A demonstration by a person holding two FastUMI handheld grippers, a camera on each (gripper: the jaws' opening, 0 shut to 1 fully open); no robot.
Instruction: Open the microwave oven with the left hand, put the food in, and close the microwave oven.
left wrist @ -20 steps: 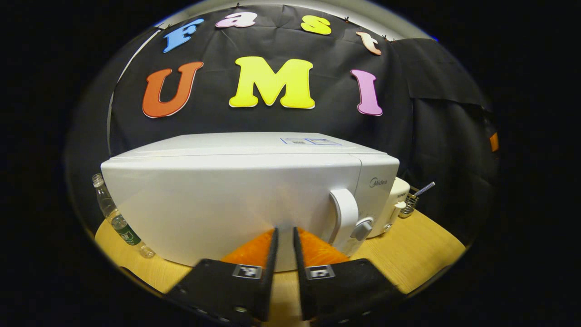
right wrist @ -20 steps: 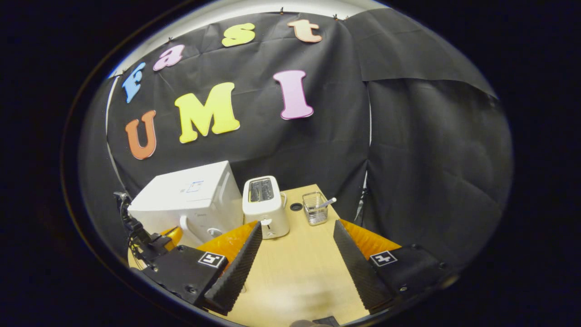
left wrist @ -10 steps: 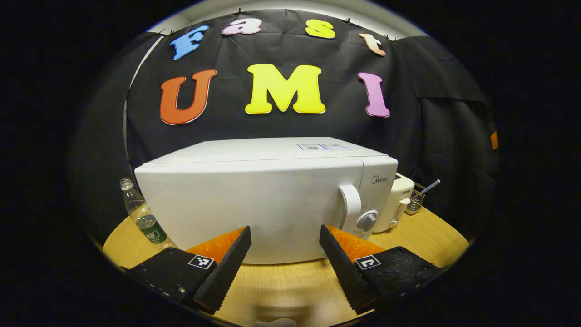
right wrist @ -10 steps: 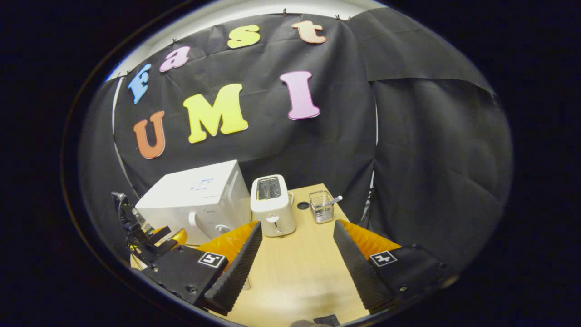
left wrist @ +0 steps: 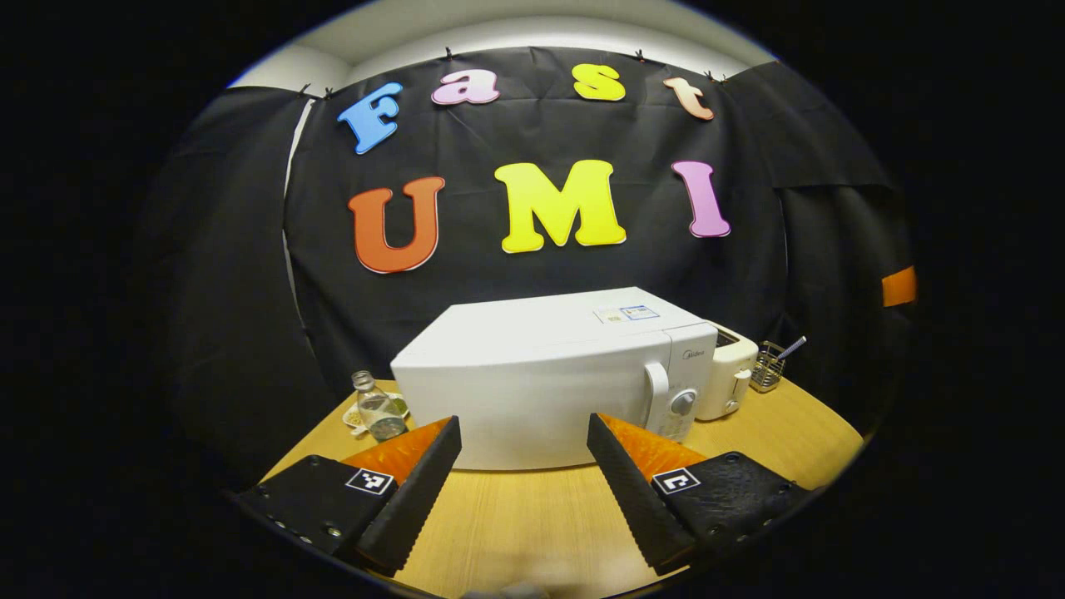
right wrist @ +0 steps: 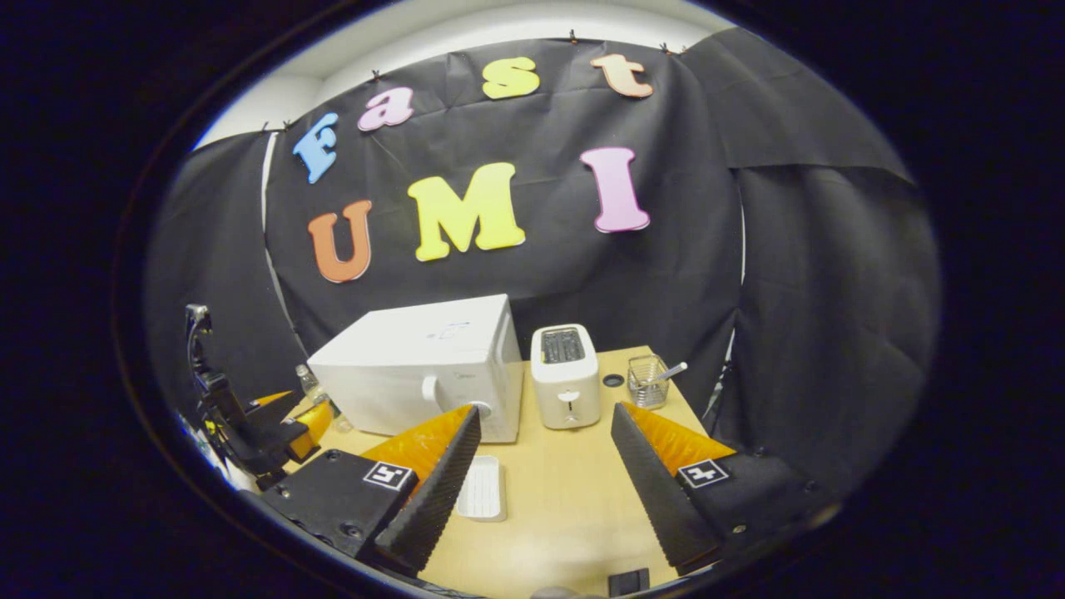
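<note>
Left gripper view is faced by the wooden table (left wrist: 774, 424), on which the white microwave oven (left wrist: 541, 374) is set with its door shut; its handle (left wrist: 657, 398) is seen upright near the right edge of the door, just left of the round dial (left wrist: 682, 403). A white toaster (left wrist: 728, 378) is placed just beside the oven on the right, a wire basket (left wrist: 767, 373) farther right, and a small bottle (left wrist: 376, 409) to the oven's left. The left gripper (left wrist: 524, 478) is held spread wide and empty, well apart from the oven, aimed at the middle of the door.

In the right gripper view the right gripper (right wrist: 545, 466) is likewise spread with nothing between its fingers, and a small white tray (right wrist: 482, 489) is seen on the near table in front of the oven; whether food is on it cannot be told.

No opening is judged to be under way. For the opening to be done well, the left gripper should be shifted right until the handle is lined up between the fingers, closed fully around it, and the pull should be swept along the door's arc, with the dial and toaster kept clear.
</note>
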